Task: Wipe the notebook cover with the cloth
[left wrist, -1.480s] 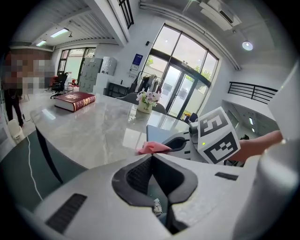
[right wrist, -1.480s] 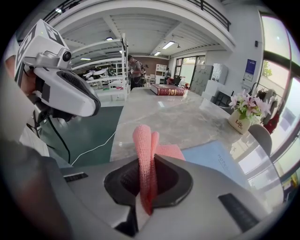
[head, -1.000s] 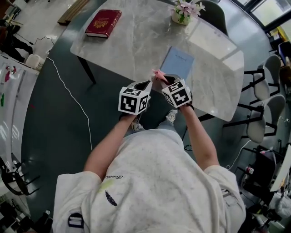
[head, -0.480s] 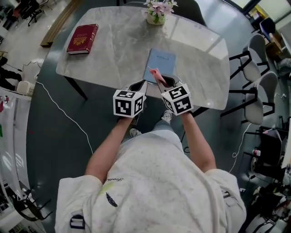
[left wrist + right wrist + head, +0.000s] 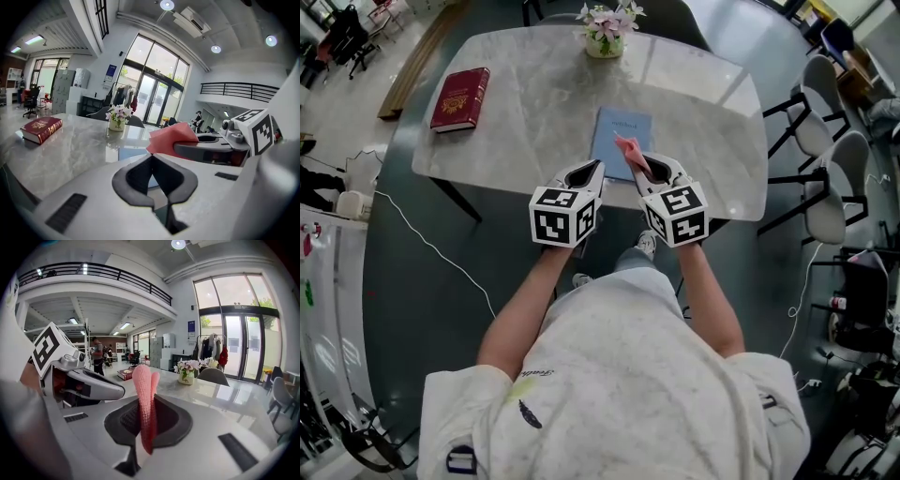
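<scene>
A pale blue notebook lies flat on the marble table, near its front edge. My right gripper hovers over the notebook's near end, shut on a folded pink cloth that sticks up between its jaws. My left gripper hangs just left of it at the table's front edge, shut with nothing in it. In the left gripper view the cloth and a strip of the notebook show beyond the jaws.
A red book lies at the table's left end and a small pot of flowers stands at the far edge. Grey chairs stand to the right. A white cable runs across the dark floor on the left.
Both grippers have come closer to the table, and the right one with the cloth now reaches over the notebook's near end. The jaws stand as before.
</scene>
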The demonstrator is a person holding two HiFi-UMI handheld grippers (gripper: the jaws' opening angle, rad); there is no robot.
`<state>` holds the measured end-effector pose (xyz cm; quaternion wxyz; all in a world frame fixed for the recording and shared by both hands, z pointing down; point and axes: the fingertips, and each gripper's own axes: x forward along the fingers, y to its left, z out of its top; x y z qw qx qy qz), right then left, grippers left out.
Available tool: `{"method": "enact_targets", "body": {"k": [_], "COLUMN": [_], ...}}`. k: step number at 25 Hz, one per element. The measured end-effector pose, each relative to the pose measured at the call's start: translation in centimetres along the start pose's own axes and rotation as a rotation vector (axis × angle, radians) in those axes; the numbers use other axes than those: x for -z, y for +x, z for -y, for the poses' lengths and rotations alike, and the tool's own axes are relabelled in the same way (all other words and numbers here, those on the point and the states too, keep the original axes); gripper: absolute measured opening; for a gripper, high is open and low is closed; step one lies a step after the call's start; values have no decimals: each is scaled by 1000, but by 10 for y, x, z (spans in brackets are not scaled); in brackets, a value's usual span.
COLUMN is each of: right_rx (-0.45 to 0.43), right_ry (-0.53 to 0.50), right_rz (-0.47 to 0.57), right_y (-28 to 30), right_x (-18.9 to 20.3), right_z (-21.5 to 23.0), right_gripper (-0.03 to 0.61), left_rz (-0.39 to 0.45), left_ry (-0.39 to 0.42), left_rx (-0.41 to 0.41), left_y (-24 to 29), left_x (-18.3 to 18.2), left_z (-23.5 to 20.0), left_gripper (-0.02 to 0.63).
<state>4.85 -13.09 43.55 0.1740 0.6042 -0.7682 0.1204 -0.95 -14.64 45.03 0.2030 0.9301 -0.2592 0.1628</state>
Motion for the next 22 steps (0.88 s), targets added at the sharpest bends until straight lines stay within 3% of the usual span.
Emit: {"method": "enact_targets", "body": {"k": [22], "right_rx": [-48], "right_ry": [23], "right_rz": [9], "right_y": [8], "right_x": [2], "right_z": [-7], "right_gripper": [14], "left_rz": [-16], "left_ry": [-14], "left_rx": [-36], "left_y": [-2], "left_x": [7], "left_z": [-10], "left_gripper": [6]}}
